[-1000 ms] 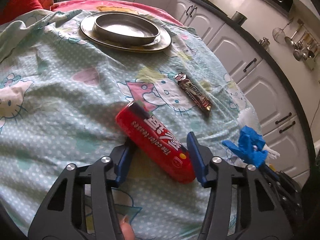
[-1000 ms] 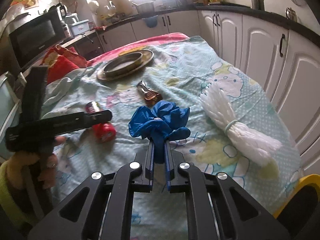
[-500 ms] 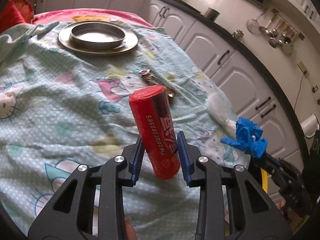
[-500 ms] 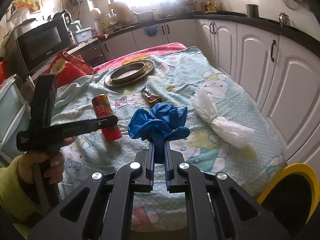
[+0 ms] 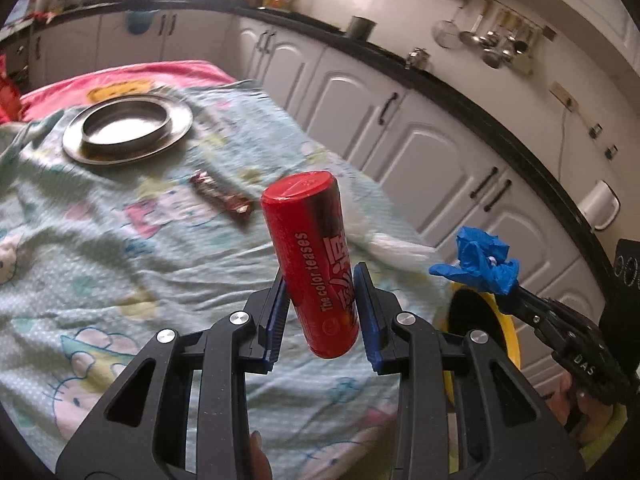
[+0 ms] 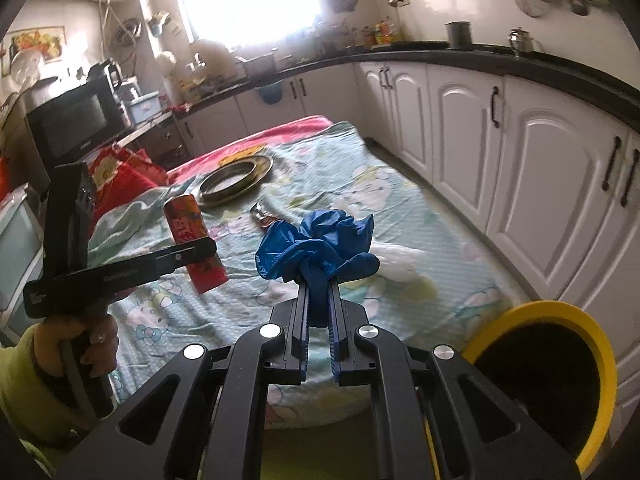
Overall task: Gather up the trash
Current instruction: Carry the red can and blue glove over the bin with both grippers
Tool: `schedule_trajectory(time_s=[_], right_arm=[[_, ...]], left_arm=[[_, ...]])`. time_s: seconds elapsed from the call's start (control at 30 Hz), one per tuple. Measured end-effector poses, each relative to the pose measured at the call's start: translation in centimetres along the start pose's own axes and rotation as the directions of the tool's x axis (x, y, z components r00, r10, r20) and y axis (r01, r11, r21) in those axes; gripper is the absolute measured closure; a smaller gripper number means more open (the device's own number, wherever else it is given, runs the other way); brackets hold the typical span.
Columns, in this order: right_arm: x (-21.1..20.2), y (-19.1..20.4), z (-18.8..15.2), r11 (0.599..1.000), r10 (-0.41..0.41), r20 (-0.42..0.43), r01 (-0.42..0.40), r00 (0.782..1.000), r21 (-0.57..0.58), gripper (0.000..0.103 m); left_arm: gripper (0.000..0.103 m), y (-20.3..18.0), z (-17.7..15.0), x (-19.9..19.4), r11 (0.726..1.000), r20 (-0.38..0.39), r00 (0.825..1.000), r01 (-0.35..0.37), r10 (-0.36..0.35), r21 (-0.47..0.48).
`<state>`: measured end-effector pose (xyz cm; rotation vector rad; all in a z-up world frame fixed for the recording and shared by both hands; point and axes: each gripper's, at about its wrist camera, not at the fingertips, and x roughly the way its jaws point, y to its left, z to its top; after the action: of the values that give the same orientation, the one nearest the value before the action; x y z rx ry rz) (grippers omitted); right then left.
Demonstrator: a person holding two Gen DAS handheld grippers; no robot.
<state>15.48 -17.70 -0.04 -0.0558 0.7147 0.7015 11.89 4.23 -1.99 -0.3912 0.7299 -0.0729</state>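
The left gripper [image 5: 320, 312] is clamped on a red tube [image 5: 314, 260], lifted clear of the bedspread [image 5: 120, 240] and tilted, cap end up. The right gripper [image 6: 318, 308] is pinched tight on a crumpled blue glove [image 6: 320, 240], also held in the air. Both loads hang near the yellow-rimmed bin [image 6: 560, 380], which stands off the bedspread's corner, closer to the glove than to the tube. This looks like the carry-to-bin step. Next, each load needs bringing over the bin's mouth before the jaws part. Farther from the bin, a snack wrapper [image 5: 222, 198] and a white bundle [image 5: 396, 246] remain on the bedspread.
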Motion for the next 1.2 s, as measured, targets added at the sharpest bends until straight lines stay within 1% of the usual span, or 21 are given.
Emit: schedule_trajectory(time_s=[0.23,0.63,0.97,1.2], right_arm=[[-2.6,-1.8,-0.7,0.998,-0.046,0.038,0.044,0.998,0.04,0.095],[-6.2,-4.8,-2.0,0.988,-0.117,0.091,0.106,0.989,0.114,0.095],[-8.2,-7.7,-3.5,0.966,-0.199,0.087,0.181,0.976,0.184,0.095],[-9.0,-9.6,-5.0,0.947,-0.254,0.066,0.235,0.965,0.217,0.095]], left_arm=[[0.078,-3.6,0.0,0.2,0.996,0.0,0.999,0.04,-0.04,0.076],[0.078,-8.3,-1.3,1.3,0.98,-0.036,0.995,0.097,-0.092,0.175],[0.078,-12.4,-2.7,2.6,0.952,-0.074,0.989,0.146,-0.131,0.267],[0.078,-15.3,-4.1,3.8,0.922,-0.115,0.981,0.188,-0.158,0.339]])
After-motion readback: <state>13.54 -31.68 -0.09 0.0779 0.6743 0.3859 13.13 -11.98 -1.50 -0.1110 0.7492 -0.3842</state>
